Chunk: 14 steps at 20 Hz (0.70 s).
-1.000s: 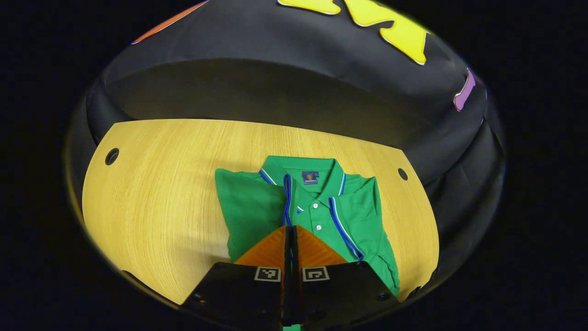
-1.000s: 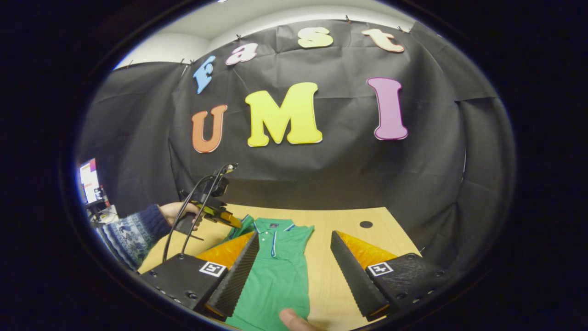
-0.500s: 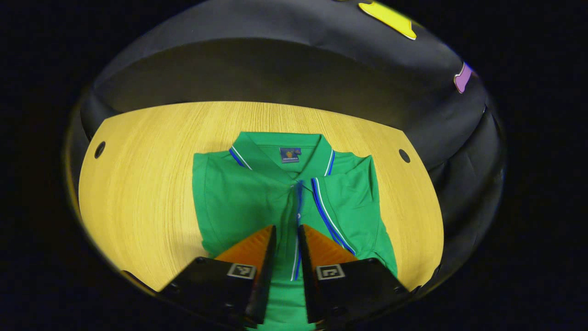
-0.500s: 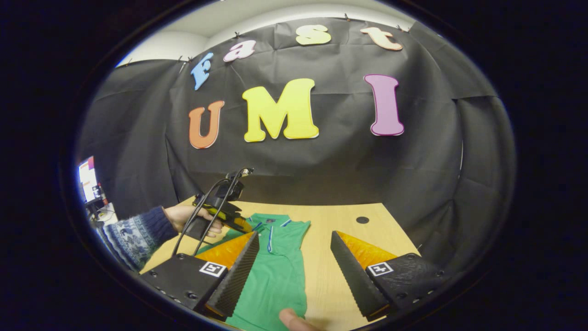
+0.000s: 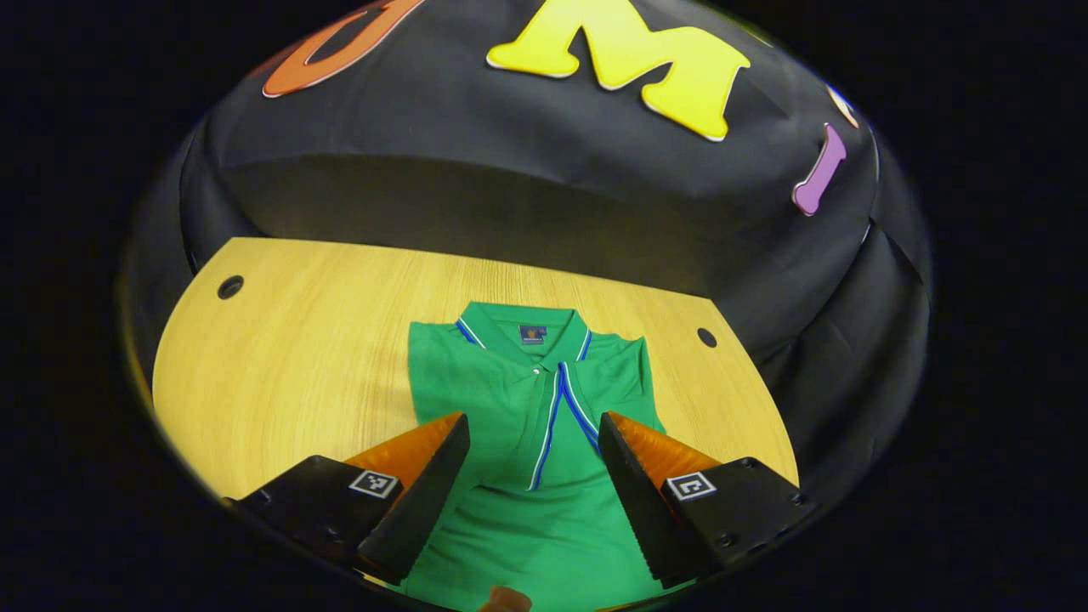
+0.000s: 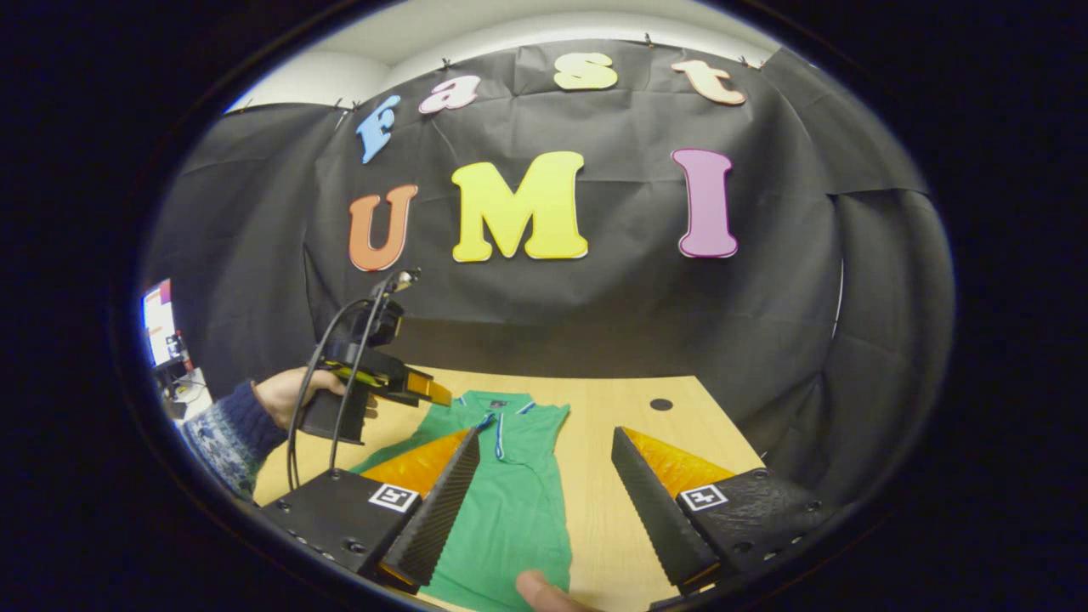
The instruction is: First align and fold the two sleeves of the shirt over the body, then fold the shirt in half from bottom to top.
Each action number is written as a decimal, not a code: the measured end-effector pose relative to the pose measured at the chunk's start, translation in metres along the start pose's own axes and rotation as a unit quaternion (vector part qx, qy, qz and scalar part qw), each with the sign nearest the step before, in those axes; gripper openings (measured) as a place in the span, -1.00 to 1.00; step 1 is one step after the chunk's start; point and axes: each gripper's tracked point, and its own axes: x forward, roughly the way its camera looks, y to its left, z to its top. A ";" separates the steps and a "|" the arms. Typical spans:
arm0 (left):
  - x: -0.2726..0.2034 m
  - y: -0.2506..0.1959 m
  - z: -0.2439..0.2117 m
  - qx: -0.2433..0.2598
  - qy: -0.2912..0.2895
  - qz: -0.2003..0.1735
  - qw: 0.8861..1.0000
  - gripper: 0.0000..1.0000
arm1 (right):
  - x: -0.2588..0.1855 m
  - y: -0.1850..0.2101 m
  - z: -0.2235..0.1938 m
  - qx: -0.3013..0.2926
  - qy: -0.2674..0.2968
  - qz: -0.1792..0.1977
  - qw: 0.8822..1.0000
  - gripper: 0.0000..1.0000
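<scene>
Both tongs, left (image 5: 534, 476) and right (image 6: 544, 489), gape empty above the sleeve-folded green shirt (image 5: 531, 408); an uneven hem grab risks dragging those sleeves askew.

The bottom of the green shirt (image 5: 544, 442) is cut off at the lower edge in the left gripper view, so its hem cannot be seen. The left claw (image 5: 531, 480) covers parts of it on both sides. In the right gripper view, a fingertip (image 6: 537, 590) pokes in, cut off. The little tag at the collar is too small to read.
</scene>
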 end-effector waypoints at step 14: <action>-0.191 0.017 -0.069 0.067 -0.142 0.052 0.986 0.97 | -0.087 0.005 -0.037 0.011 -0.013 -0.024 1.000 0.92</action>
